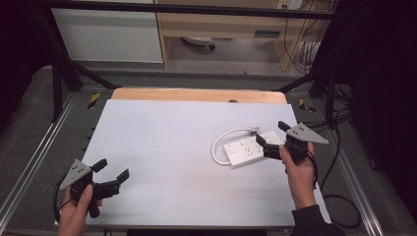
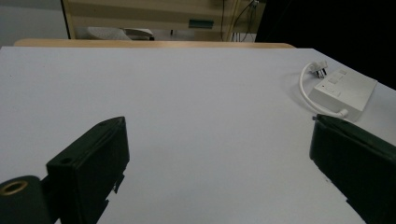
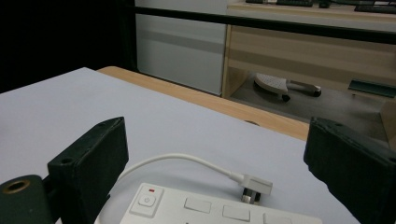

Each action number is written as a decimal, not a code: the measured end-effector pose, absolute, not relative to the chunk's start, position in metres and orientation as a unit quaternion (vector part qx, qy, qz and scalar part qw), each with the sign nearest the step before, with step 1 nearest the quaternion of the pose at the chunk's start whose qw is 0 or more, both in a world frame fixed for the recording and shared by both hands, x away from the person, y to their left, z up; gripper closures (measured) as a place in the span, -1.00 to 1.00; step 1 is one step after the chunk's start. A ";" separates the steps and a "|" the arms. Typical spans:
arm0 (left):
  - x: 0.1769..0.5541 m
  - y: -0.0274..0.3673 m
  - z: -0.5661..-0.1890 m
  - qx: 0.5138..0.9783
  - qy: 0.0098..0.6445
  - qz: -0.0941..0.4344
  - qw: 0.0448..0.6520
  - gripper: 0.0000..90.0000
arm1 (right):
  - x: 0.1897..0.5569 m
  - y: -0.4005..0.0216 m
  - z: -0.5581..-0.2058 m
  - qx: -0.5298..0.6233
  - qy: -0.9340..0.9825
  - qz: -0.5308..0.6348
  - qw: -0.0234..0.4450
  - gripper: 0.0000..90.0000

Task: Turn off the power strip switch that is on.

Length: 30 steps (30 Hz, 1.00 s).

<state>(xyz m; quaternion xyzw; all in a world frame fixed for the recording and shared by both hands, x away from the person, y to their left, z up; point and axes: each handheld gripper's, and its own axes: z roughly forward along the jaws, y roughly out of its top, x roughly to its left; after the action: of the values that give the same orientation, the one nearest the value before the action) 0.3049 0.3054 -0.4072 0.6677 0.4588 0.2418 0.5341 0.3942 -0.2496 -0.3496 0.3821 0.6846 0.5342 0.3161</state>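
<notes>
A white power strip [image 1: 244, 150] lies on the right part of the pale table [image 1: 162, 147]. Its short white cable [image 1: 220, 139] loops round to a plug [image 1: 253, 130] behind it. My right gripper [image 1: 271, 133] is open and hovers over the strip's right end. In the right gripper view the strip [image 3: 210, 208] with its switch lies low between the spread jaws of that gripper [image 3: 217, 123], and the plug [image 3: 255, 187] rests just beyond. My left gripper [image 1: 112, 169] is open and holds nothing near the front left corner. In the left gripper view [image 2: 217, 121] the strip [image 2: 343, 91] lies far to the right.
A wooden strip [image 1: 196, 95] runs along the table's far edge. Black frame bars [image 1: 187, 9] and metal rails [image 1: 34, 162] surround the table. A wooden shelf unit [image 1: 226, 24] stands behind. A black cable [image 1: 339, 196] trails off the right side.
</notes>
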 end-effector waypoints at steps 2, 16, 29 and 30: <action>0.305 0.305 -0.407 0.668 0.459 0.242 0.534 -0.89 | 0.396 -0.249 -0.347 0.384 0.682 0.535 0.317 -0.85; 0.305 0.305 -0.407 0.669 0.458 0.241 0.533 -0.89 | 0.411 -0.249 -0.347 0.389 0.679 0.535 0.318 -0.87; 0.306 0.305 -0.409 0.670 0.462 0.239 0.530 -0.89 | 0.438 -0.253 -0.335 0.427 0.669 0.520 0.315 -0.93; 0.306 0.305 -0.409 0.670 0.463 0.238 0.529 -0.89 | 0.441 -0.254 -0.334 0.429 0.669 0.519 0.316 -0.93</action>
<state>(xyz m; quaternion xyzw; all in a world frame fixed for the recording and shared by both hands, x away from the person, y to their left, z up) 0.3061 0.3049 -0.4094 0.6703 0.4627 0.2377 0.5293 0.4407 -0.2537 -0.3338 0.4289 0.6687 0.5187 0.3159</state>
